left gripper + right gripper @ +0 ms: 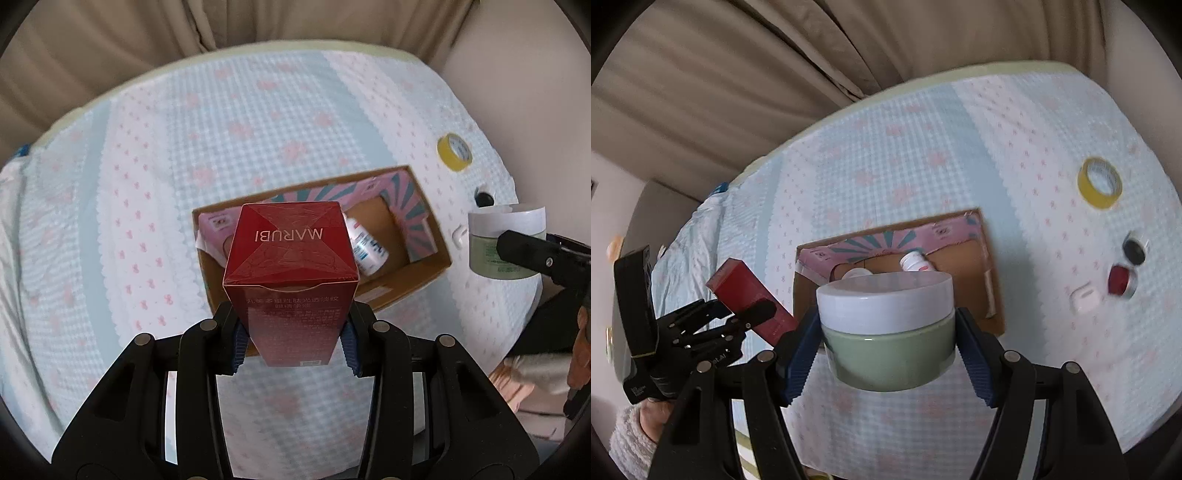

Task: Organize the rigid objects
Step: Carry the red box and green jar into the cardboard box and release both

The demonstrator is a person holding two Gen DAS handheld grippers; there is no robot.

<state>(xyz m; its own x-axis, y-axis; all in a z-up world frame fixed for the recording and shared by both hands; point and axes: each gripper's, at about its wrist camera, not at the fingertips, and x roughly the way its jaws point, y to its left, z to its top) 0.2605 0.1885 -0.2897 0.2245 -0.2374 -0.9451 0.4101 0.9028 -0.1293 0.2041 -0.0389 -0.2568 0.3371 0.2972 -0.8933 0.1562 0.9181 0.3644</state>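
Observation:
My left gripper (293,341) is shut on a tall red carton (291,258) marked MARUBI, held over the near edge of an open cardboard box (424,273). A white bottle (365,247) lies inside the box. My right gripper (888,363) is shut on a green jar with a white lid (886,328), held above the same cardboard box (991,280), where a white bottle (916,262) shows. The red carton (753,295) and the left gripper appear at the left in the right wrist view. The green jar (498,240) shows at the right edge in the left wrist view.
The box sits on a bed with a pale blue and pink patterned cover (147,184). A yellow tape roll (1100,182), a black lid (1134,251), a red cap (1119,278) and a small white case (1086,299) lie right of the box. Beige curtains (775,74) hang behind.

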